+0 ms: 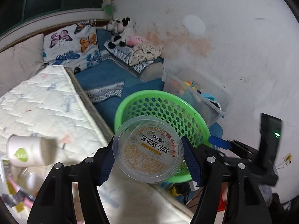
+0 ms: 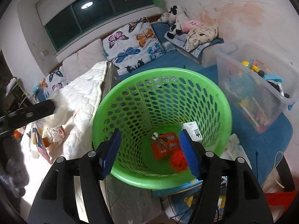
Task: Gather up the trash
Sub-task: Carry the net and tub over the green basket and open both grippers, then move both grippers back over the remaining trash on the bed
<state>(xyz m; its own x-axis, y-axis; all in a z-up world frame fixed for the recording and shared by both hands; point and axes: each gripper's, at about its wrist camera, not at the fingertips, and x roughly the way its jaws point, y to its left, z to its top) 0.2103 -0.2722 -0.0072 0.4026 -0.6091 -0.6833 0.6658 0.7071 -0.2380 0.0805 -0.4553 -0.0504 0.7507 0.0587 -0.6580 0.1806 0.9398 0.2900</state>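
My left gripper (image 1: 149,161) is shut on a clear round plastic cup (image 1: 149,149) with a printed orange-and-white lid, its blue pads (image 1: 107,160) pressing on both sides. The cup hangs just in front of the green perforated basket (image 1: 142,95). In the right wrist view my right gripper (image 2: 149,145) stands open over the basket's (image 2: 162,71) mouth, nothing between its fingers. At the basket's bottom lie an orange wrapper (image 2: 162,145), a red net (image 2: 178,161) and a white carton (image 2: 192,130). The right gripper's blue fingertip (image 1: 219,142) shows beside the basket in the left wrist view.
A white quilted bed (image 1: 41,100) lies left of the basket, with a white bottle (image 1: 26,153) and scattered wrappers (image 2: 44,136) on it. A clear storage bin (image 2: 257,85) of toys stands to the right on blue matting. Butterfly pillows (image 2: 134,43) and plush toys sit at the back.
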